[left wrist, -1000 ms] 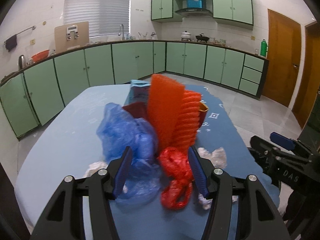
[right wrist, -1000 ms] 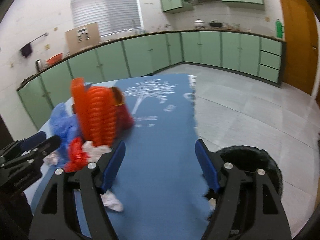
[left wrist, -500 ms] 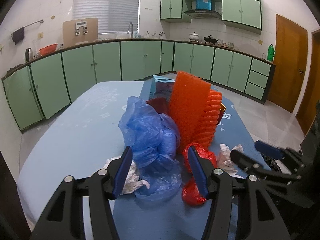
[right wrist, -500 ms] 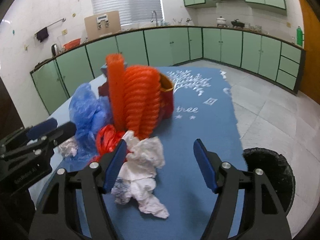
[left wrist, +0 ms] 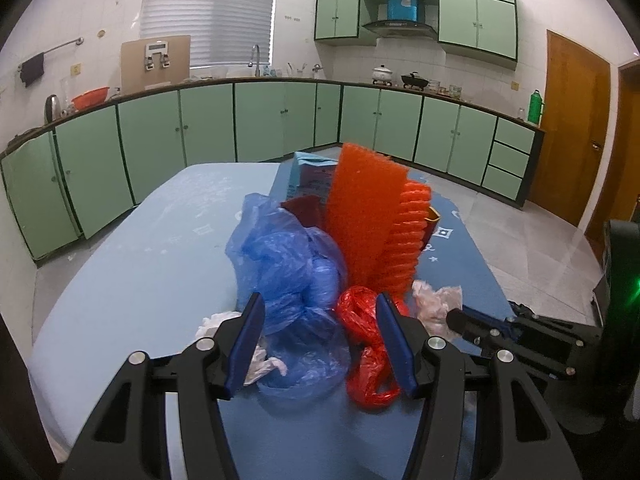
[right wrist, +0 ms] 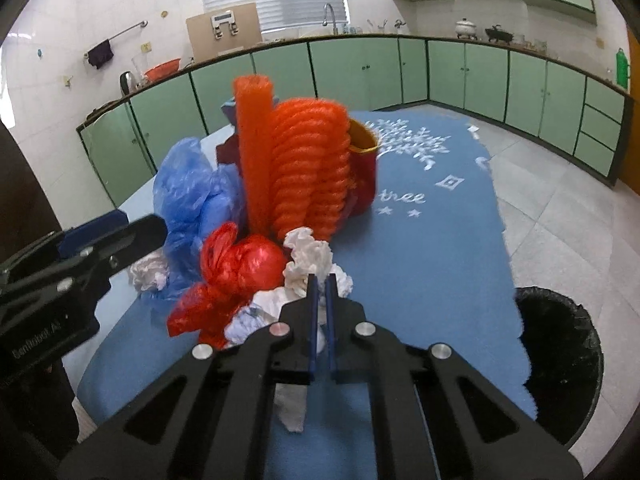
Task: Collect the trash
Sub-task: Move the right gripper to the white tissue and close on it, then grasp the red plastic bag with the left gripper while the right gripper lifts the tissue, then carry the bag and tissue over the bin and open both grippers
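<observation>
— White paper wad: what's on it?
— My right gripper, clamped on it, blue pads nearly together with the paper pinched between. It's at the near right end of the pile on the blue tablecloth.
— Left one?
— My left gripper is spread wide, grasping nothing. Blue plastic bag sits between the fingers, red plastic bag by the right finger.
— Behind those?
— Orange foam netting standing upright, dark red cup touching it behind.
— Bin?
— Black trash bin on the floor, just beside the table's right edge.
</observation>
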